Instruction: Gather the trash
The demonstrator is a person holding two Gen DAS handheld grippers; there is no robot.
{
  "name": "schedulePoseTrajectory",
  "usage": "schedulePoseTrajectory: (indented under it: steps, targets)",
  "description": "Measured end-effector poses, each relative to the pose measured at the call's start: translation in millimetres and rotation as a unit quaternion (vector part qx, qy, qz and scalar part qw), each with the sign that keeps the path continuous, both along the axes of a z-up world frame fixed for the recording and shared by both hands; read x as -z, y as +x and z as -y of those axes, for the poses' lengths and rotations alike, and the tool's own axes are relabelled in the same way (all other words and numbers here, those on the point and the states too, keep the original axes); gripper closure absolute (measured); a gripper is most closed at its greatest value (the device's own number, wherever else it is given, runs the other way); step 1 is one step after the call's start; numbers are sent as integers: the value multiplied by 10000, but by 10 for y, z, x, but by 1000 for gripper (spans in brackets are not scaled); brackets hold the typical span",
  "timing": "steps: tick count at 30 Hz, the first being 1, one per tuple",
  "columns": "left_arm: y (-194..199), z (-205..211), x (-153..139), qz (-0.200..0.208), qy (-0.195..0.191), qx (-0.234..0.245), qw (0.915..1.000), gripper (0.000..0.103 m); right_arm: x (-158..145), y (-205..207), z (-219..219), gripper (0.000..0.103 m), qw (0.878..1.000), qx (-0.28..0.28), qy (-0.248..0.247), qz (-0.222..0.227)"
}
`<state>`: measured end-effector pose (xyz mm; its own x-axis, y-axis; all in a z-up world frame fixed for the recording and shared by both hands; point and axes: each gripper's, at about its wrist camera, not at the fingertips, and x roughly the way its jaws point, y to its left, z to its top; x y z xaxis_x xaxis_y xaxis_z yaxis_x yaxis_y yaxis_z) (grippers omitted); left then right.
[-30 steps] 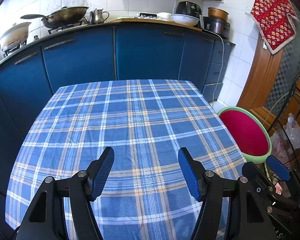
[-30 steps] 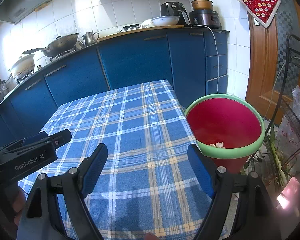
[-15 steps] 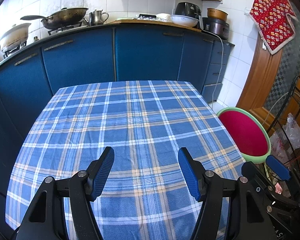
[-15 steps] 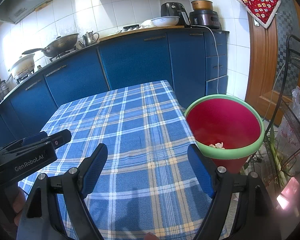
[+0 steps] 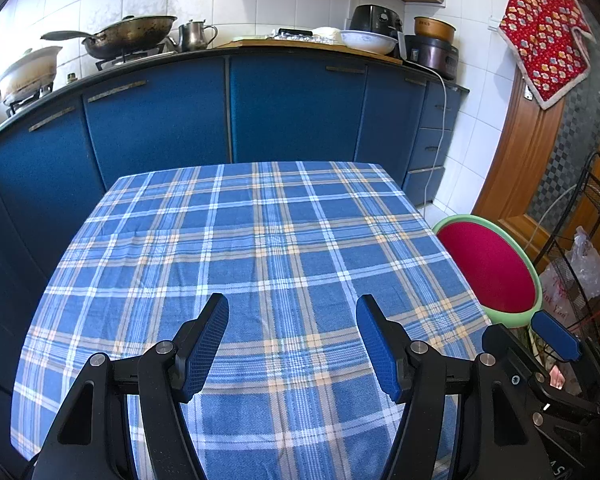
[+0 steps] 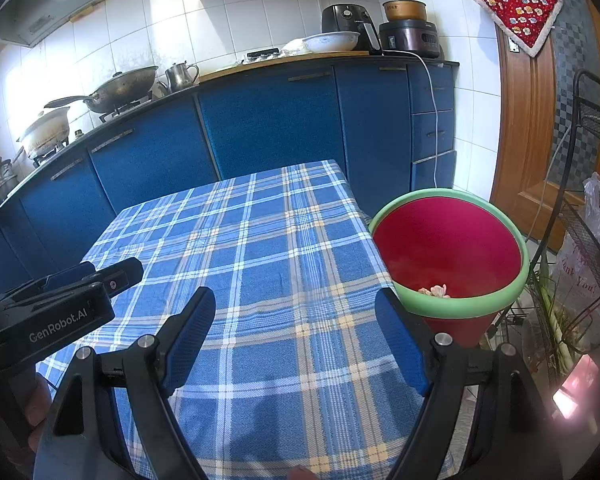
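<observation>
Trash (image 6: pixel 434 291) lies as pale scraps at the bottom of the red bin (image 6: pixel 452 248), just right of the right gripper (image 6: pixel 296 304), whose jaws gape with nothing between them. Left gripper (image 5: pixel 292 312) likewise stands released over the checked tablecloth (image 5: pixel 260 248), bin beyond its right jaw.

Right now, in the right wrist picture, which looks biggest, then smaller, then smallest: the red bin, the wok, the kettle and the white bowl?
1. red bin, though nearness to the camera inflates it
2. wok
3. white bowl and kettle look about alike, so I won't rank them.
</observation>
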<state>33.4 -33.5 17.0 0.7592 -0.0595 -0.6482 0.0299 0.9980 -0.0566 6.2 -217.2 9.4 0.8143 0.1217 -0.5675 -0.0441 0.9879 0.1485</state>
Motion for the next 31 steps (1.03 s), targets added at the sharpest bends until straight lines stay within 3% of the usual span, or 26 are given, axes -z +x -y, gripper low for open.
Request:
schedulePoseTrajectory:
  steps: [31]
  targets:
    - [3, 20, -23, 11, -2, 5, 10000, 35, -7, -3, 11, 21, 10000, 1, 4, 4]
